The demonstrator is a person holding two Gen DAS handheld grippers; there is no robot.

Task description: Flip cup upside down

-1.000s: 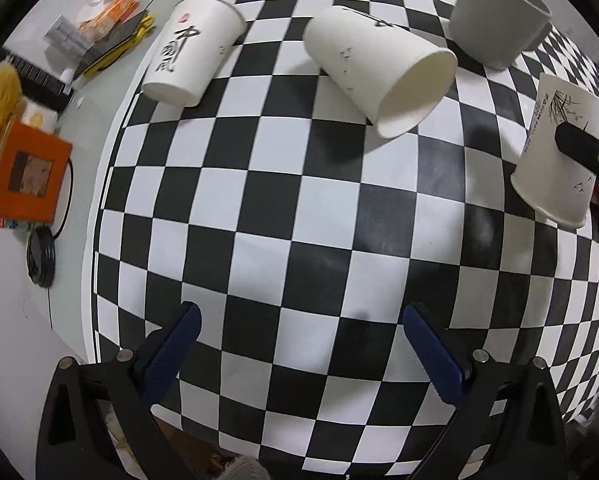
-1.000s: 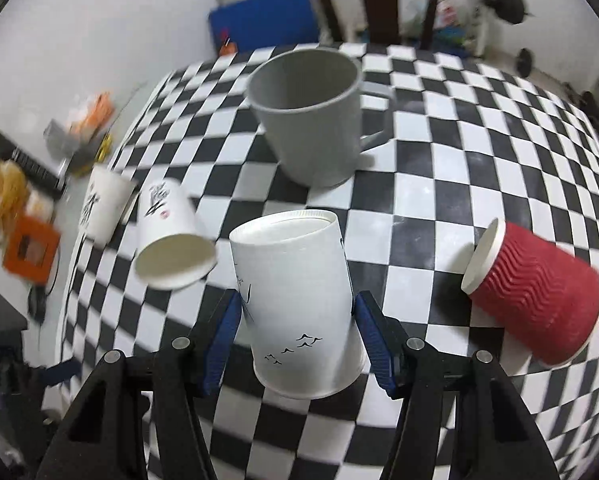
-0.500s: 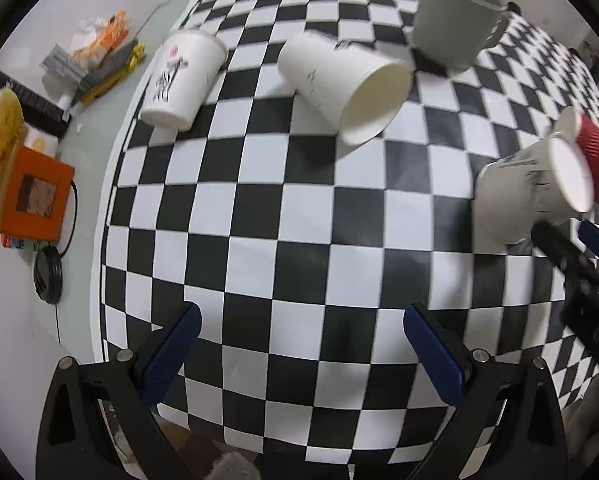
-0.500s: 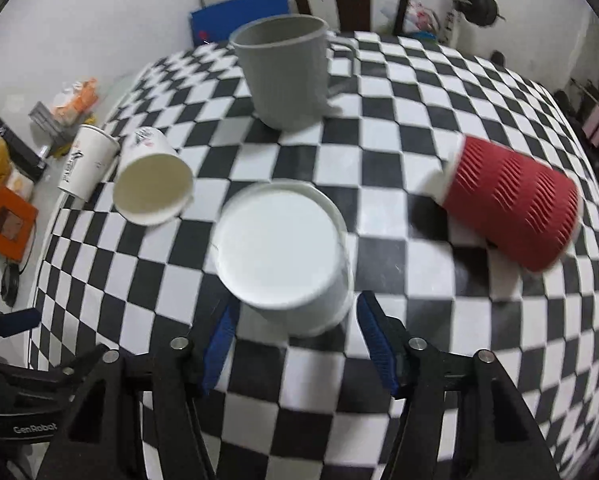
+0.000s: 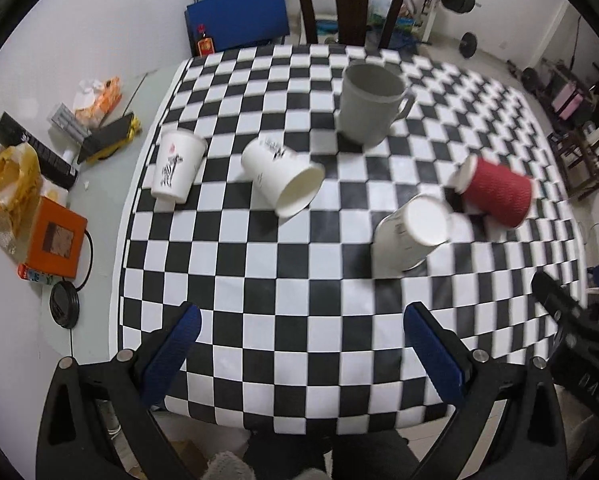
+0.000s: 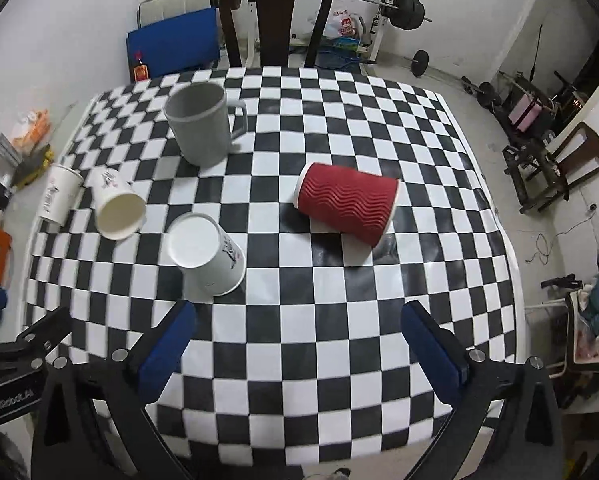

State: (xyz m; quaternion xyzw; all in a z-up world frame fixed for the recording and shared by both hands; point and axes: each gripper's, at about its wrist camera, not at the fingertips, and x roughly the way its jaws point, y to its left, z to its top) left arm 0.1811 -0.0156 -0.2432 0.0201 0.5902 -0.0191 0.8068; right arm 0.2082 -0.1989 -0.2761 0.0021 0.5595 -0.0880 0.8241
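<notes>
Hanging spread wide and empty above the near table edge, the right gripper (image 6: pixel 295 340) and left gripper (image 5: pixel 299 344) frame the white cup (image 6: pixel 208 253), standing inverted; beyond lie a red cup (image 6: pixel 346 203) and grey mug (image 6: pixel 201 128).
</notes>
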